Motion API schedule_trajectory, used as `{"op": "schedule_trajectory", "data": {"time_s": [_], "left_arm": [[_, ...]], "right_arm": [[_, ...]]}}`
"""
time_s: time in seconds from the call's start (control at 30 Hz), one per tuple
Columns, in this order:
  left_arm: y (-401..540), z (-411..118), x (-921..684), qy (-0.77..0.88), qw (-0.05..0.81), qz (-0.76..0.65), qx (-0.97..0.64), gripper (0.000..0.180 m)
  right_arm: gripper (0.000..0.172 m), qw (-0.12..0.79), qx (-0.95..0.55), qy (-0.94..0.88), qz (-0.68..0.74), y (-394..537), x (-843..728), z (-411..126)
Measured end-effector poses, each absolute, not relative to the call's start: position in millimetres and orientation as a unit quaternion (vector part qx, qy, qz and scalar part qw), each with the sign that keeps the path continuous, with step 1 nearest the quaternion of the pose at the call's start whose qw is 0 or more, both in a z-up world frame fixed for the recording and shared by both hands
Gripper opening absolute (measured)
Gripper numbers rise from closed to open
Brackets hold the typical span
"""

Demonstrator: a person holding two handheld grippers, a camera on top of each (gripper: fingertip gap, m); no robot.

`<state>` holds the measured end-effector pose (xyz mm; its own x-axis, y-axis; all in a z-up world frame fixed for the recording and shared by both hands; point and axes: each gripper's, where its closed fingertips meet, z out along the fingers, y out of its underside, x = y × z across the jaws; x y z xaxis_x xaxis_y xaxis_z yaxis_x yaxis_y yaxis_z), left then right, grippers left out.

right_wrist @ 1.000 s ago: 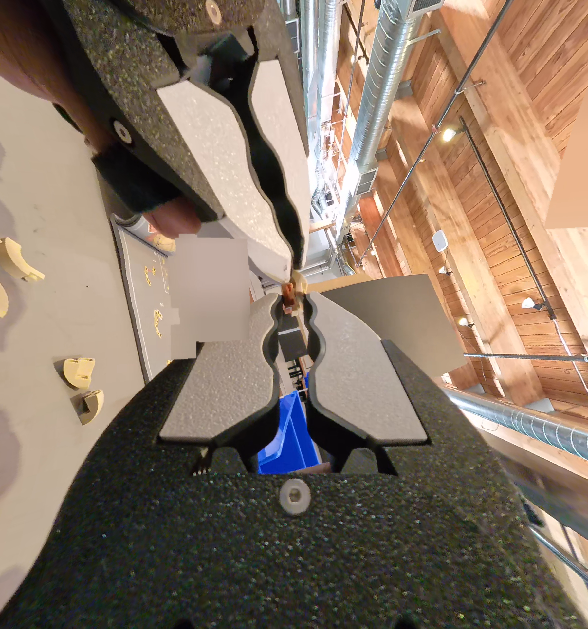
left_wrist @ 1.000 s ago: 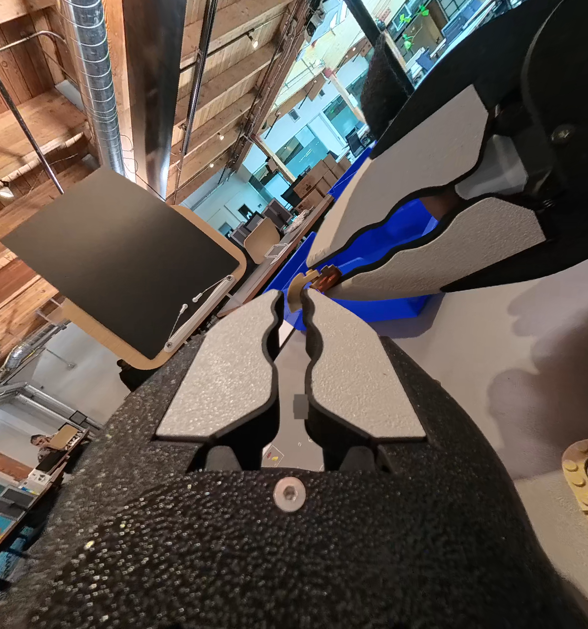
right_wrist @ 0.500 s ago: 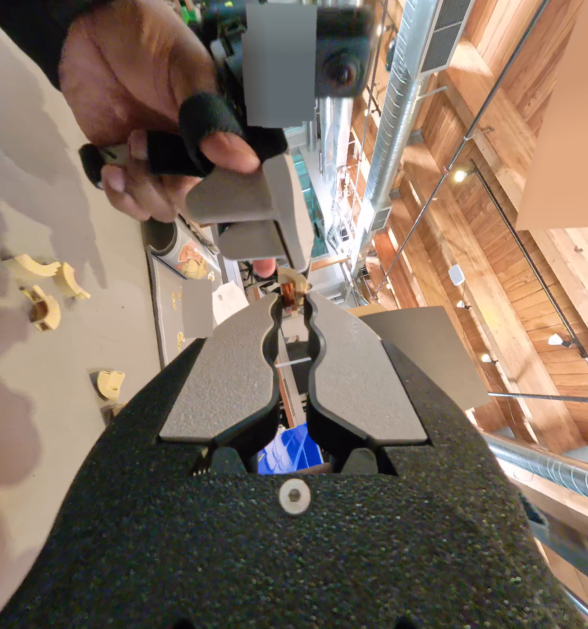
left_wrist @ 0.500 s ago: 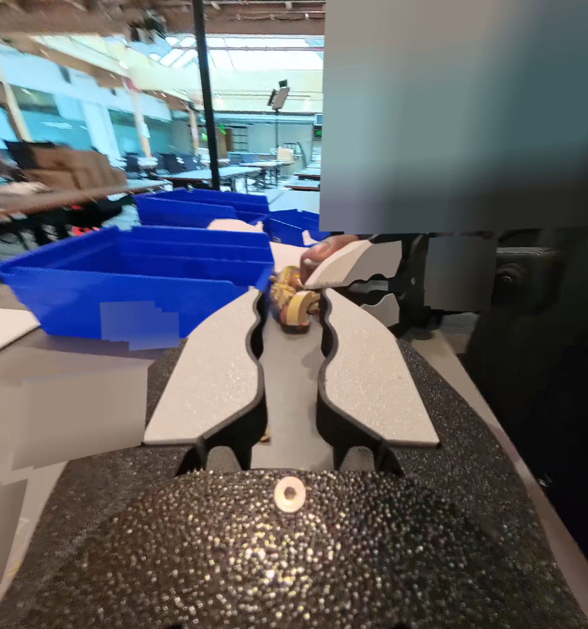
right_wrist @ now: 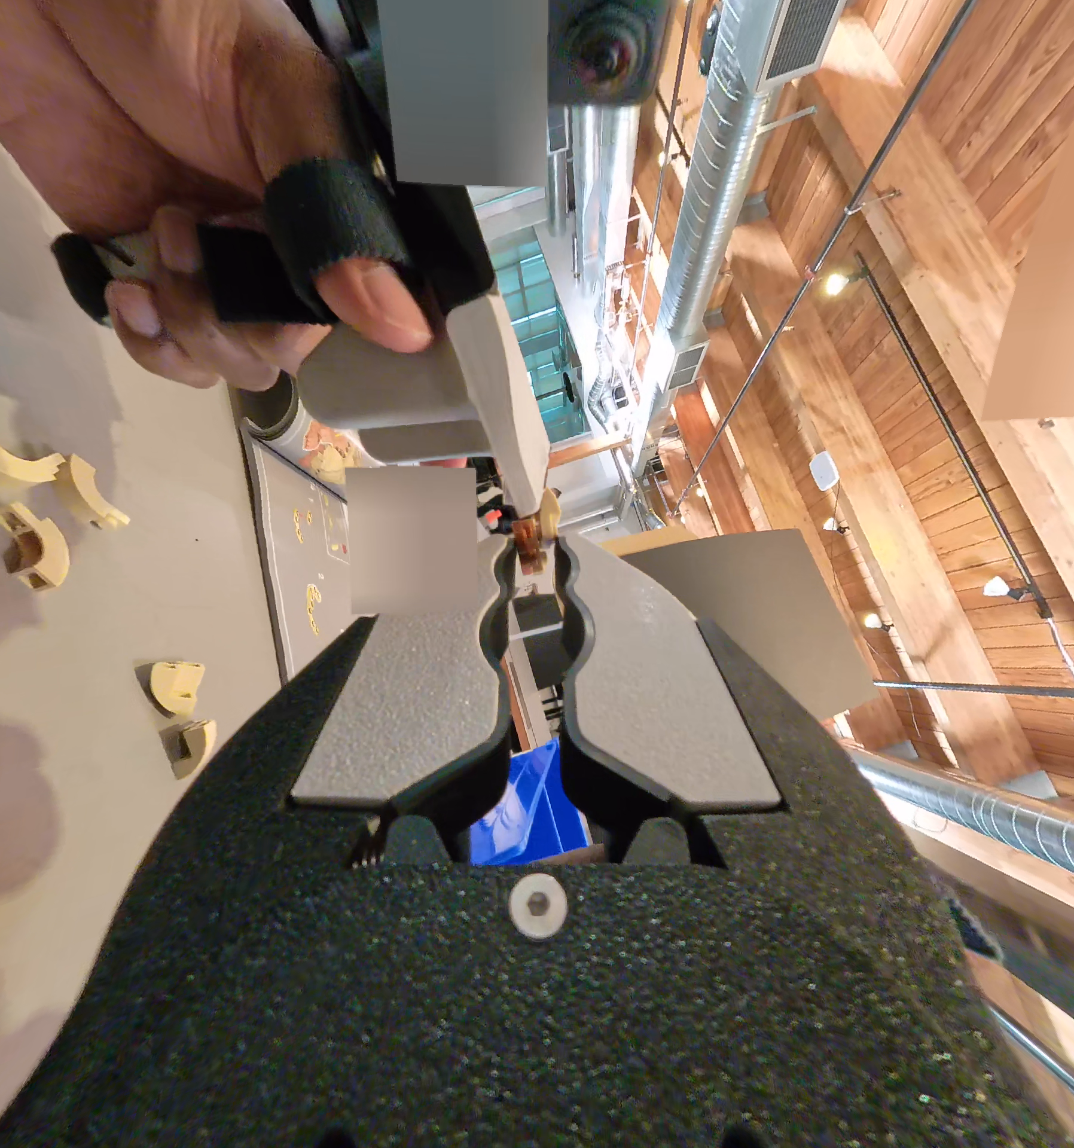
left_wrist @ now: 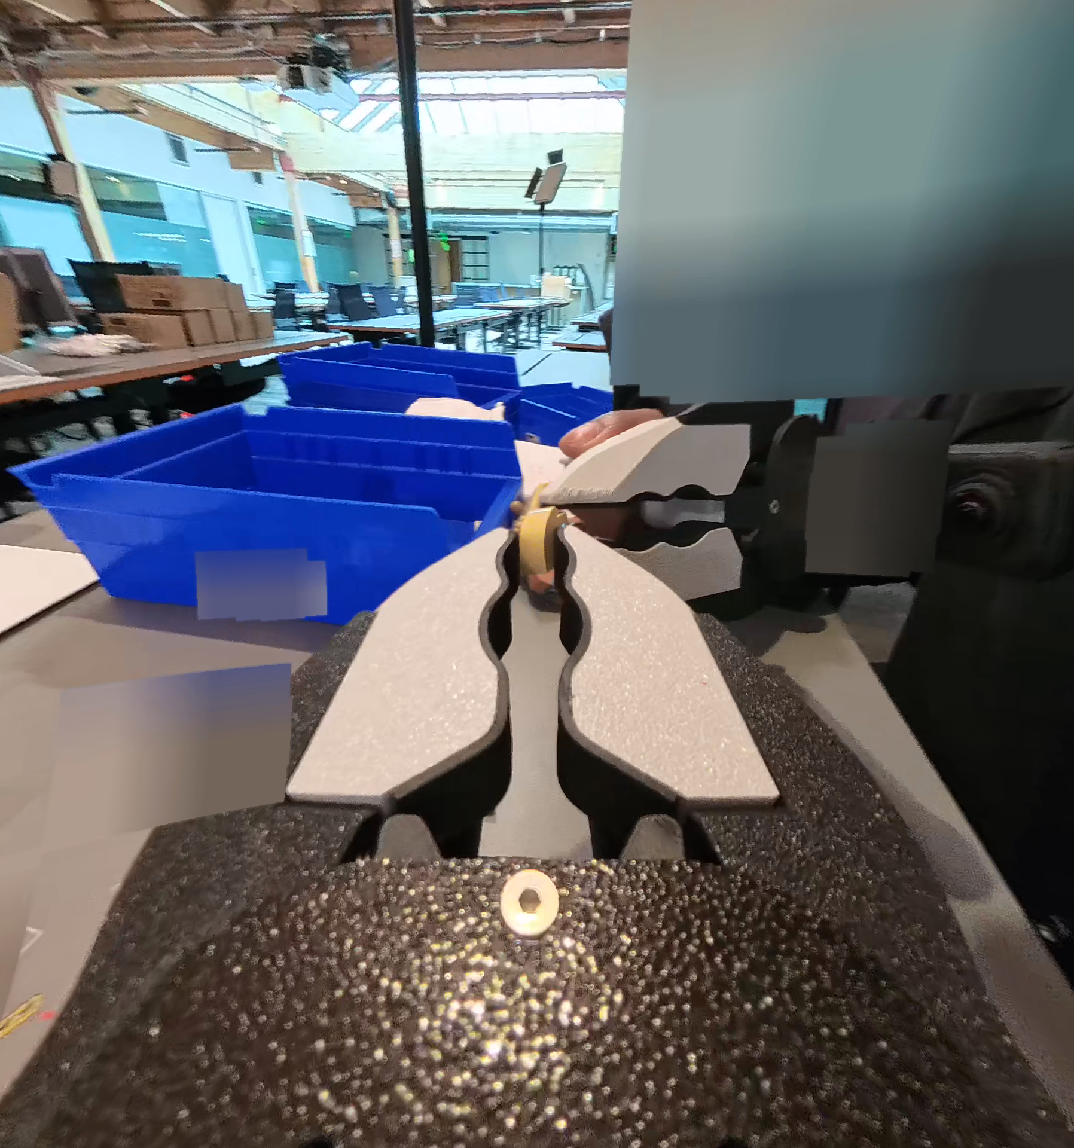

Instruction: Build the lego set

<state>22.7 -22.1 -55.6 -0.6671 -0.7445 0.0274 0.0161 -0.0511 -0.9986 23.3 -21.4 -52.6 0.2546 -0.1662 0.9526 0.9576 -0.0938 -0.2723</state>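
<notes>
Blue bin [left_wrist: 261,497]: on the grey table [left_wrist: 149,652], left of the left gripper's fingers, with more blue bins behind it.
Left gripper [left_wrist: 537,543]: jaws nearly closed, both pads pressed on a tan curved piece [left_wrist: 536,540] held upright at the fingertips; a brown piece [left_wrist: 544,584] joins it just below.
Right gripper [right_wrist: 531,546]: jaws nearly closed, clamped on the brown piece [right_wrist: 527,535] of the same small assembly, with the tan piece [right_wrist: 550,506] on its far side. In the left wrist view it comes in from the right, its tips meeting the left gripper's.
Hand [right_wrist: 168,186]: grips the left gripper's handle, thumb through a black strap.
Loose tan curved blocks [right_wrist: 31,503]: scattered on the table, well apart from both grippers; two more [right_wrist: 177,714] lie nearer.
Grey printed mat [right_wrist: 298,546]: flat on the table beside them.
</notes>
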Motion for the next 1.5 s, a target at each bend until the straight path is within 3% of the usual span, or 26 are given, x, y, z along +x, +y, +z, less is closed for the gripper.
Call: {"op": "schedule_trajectory", "data": {"time_s": [0.27, 1.1, 1.37, 1.5], "left_arm": [[-20.2, -54.4, 28.0, 0.633, 0.392, -0.6, -0.291, 0.009], [-24.5, -53.3, 27.6, 0.624, 0.357, -0.63, -0.293, 0.018], [-13.5, -53.3, 17.4, 0.686, 0.514, -0.496, -0.136, 0.029], [-16.4, -66.1, 15.3, 0.718, 0.528, -0.445, -0.088, 0.029]], "right_arm": [[0.011, 0.564, -0.557, -0.344, -0.504, -20.5, 29.4, -52.0], [0.009, 0.566, -0.59, -0.332, -0.471, -19.2, 32.7, -55.9], [0.009, 0.607, -0.638, -0.319, -0.35, -17.5, 23.0, -60.8], [0.009, 0.62, -0.666, -0.307, -0.28, -16.2, 17.6, -65.3]]}}
